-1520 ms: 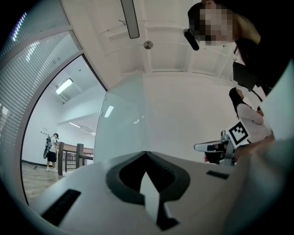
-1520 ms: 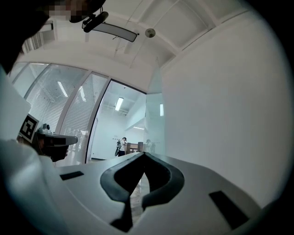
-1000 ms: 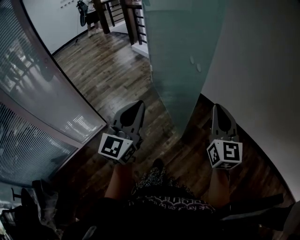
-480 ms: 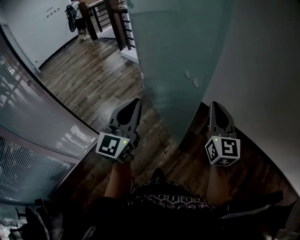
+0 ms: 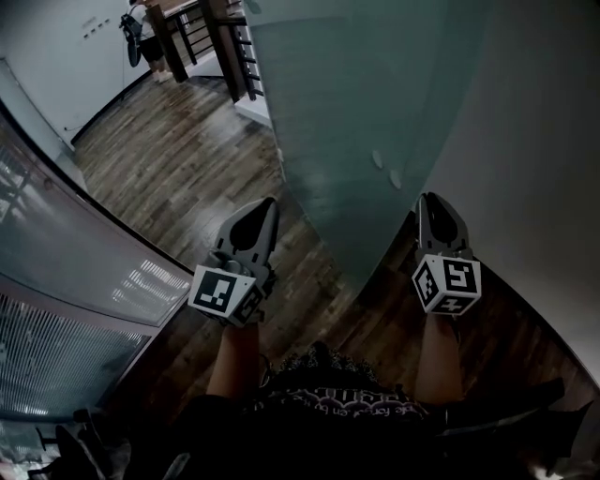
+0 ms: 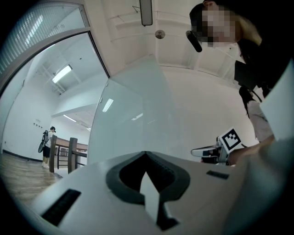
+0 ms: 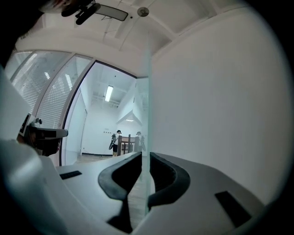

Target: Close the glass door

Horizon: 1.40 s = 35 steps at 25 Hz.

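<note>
Forearms (image 5: 230, 361) bare and held out low before me, I carry a pale grey left gripper (image 5: 267, 206) and a pale grey right gripper (image 5: 434, 201). Both point roughly level and away from my body, marker cubes toward me. The left one's jaws are pressed together at the tips with nothing in them. It hovers over the floor just left of the tall frosted glass door (image 5: 356, 103). The right one sits past that panel's near edge, close by the plain white wall (image 5: 534, 141). Its jaws have just been opening and now stand a narrow slit apart. The door's upright edge shows in that slit, but I cannot tell whether the pads touch it. The door stands open, angled out from the wall, with two small round fittings (image 5: 379, 160) on its face. Beneath lies a dark wooden plank floor (image 5: 178, 159). On my left curves a glazed partition with slatted blinds (image 5: 56, 272). Far ahead stand dark wooden railing posts (image 5: 230, 42) and a person carrying a bag (image 5: 133, 26).
</note>
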Motion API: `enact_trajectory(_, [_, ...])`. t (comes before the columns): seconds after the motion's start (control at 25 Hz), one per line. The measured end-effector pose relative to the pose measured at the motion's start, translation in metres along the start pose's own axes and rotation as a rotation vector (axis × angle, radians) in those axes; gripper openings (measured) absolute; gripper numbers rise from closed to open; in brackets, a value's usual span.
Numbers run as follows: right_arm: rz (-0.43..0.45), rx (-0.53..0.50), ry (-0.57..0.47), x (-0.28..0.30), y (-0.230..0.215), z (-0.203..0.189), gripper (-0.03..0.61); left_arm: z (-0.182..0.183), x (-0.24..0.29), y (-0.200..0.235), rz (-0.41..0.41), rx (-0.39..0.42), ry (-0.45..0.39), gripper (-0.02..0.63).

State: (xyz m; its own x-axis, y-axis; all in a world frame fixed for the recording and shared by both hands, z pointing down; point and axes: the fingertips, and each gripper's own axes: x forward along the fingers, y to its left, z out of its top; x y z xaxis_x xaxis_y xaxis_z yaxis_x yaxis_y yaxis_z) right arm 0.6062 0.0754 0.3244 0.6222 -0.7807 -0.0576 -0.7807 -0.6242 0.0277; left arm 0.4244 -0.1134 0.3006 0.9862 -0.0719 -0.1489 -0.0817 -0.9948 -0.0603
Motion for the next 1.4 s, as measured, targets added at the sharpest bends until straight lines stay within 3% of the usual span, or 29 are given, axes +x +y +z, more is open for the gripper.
enact_trajectory(0.16, [0.043,0.031,0.041,0.019,-0.001,-0.011,0.084,-0.005,-0.001,0.011,0.010,0.006,-0.004,0.002])
enact_trajectory(0.88, [0.086,0.041,0.085,0.023,0.016,-0.017,0.087,-0.008,-0.049,0.020,0.090,0.019,0.018,0.002])
enact_trajectory(1.4, [0.202,0.037,0.077,0.007,0.070,-0.009,0.087,0.013,-0.130,0.017,0.231,0.025,-0.005,0.002])
